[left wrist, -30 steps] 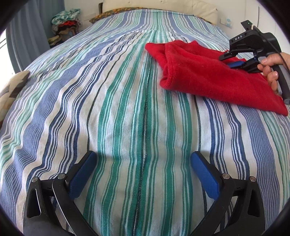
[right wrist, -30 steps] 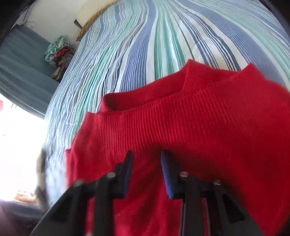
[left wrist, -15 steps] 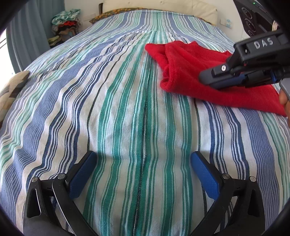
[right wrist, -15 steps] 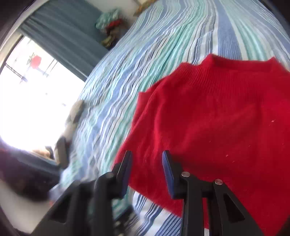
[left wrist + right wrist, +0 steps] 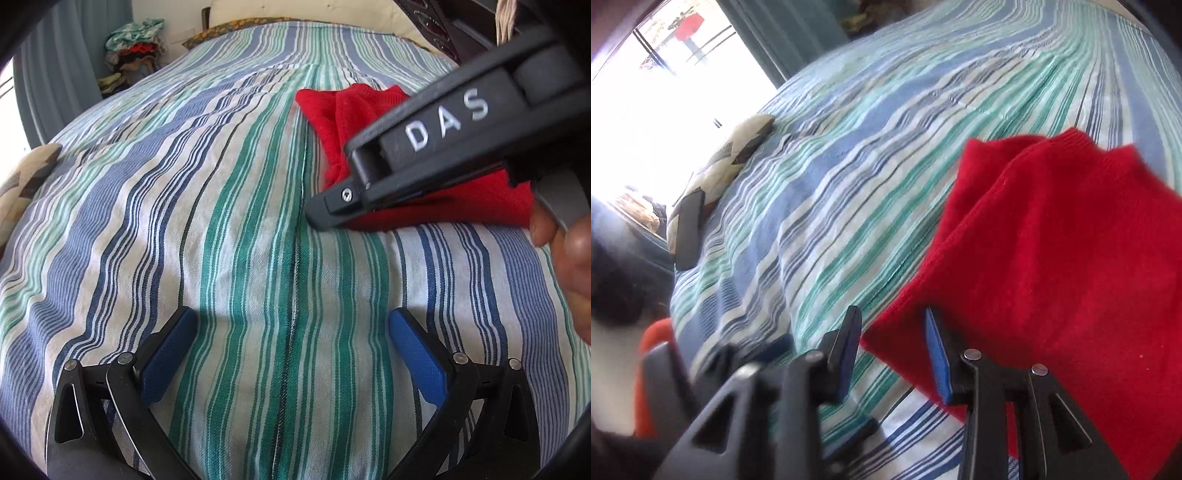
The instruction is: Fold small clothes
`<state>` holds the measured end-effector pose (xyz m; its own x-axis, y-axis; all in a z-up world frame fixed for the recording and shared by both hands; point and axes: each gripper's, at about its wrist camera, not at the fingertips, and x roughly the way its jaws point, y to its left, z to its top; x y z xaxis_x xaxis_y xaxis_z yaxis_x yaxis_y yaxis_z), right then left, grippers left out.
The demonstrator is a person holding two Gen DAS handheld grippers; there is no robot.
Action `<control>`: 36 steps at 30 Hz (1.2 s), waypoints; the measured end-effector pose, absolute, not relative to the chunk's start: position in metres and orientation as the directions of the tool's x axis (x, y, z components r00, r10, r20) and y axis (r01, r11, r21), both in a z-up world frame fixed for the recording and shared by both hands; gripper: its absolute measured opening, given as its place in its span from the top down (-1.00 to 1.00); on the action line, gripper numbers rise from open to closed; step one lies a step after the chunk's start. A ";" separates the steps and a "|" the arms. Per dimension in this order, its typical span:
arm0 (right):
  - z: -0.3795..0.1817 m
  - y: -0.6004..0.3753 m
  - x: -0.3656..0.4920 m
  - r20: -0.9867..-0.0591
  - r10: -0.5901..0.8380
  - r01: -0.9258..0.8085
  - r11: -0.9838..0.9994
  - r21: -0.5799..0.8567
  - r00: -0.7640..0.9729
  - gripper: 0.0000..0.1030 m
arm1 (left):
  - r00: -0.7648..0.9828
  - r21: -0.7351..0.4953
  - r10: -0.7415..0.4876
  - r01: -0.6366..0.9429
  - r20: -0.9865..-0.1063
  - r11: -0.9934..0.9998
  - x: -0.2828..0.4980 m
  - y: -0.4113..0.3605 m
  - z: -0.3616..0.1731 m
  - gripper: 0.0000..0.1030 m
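Note:
A folded red knitted garment lies on the striped bedspread, right of the centre seam. It fills the right half of the right wrist view. My left gripper is wide open and empty, low over bare bedspread well in front of the garment. My right gripper is partly open and empty above the garment's near left edge; its black body crosses the left wrist view and hides part of the garment.
A patterned cushion lies at the bed's left edge, also in the right wrist view. A pile of clothes stands beyond the far left corner. A curtain and a bright window lie to the left.
My right gripper has pulled back off the garment toward the left and nearer my left gripper, swinging its view to the window side. The garment and my left gripper have stayed put.

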<state>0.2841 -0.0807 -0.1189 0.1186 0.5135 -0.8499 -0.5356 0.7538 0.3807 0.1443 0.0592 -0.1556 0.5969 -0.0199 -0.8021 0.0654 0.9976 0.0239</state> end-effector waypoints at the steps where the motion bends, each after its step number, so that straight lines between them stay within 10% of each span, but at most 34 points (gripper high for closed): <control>1: -0.132 -0.076 0.281 -0.859 0.504 -0.532 0.753 0.388 0.088 0.27 | 0.599 0.023 -0.020 0.065 -0.801 0.998 0.144 0.059 -0.155 -0.99; 10: -0.099 -0.143 0.254 -0.750 0.611 -0.469 0.756 0.458 0.253 0.23 | 0.599 0.026 -0.017 0.063 -0.801 0.998 0.145 0.058 -0.155 -0.99; 17: -0.081 -0.303 0.226 -0.713 0.459 -0.206 0.885 0.417 0.530 -0.37 | 0.599 0.027 -0.016 0.063 -0.800 0.998 0.145 0.057 -0.155 -0.99; 24: -0.103 -0.458 0.252 -0.756 0.296 0.166 0.868 0.468 0.584 -0.39 | 0.574 0.004 -0.032 0.063 -0.818 0.998 0.148 0.060 -0.154 -0.99; 31: -0.135 -0.467 0.276 -0.728 0.448 0.137 0.797 0.589 0.519 -0.40 | 0.575 -0.289 -0.252 0.028 -0.778 0.957 0.180 0.081 -0.098 -0.96; 36: -0.140 -0.462 0.283 -0.710 0.465 0.147 0.773 0.617 0.529 -0.42 | 0.605 -0.230 -0.276 0.154 -0.747 0.961 0.230 0.019 -0.063 -0.96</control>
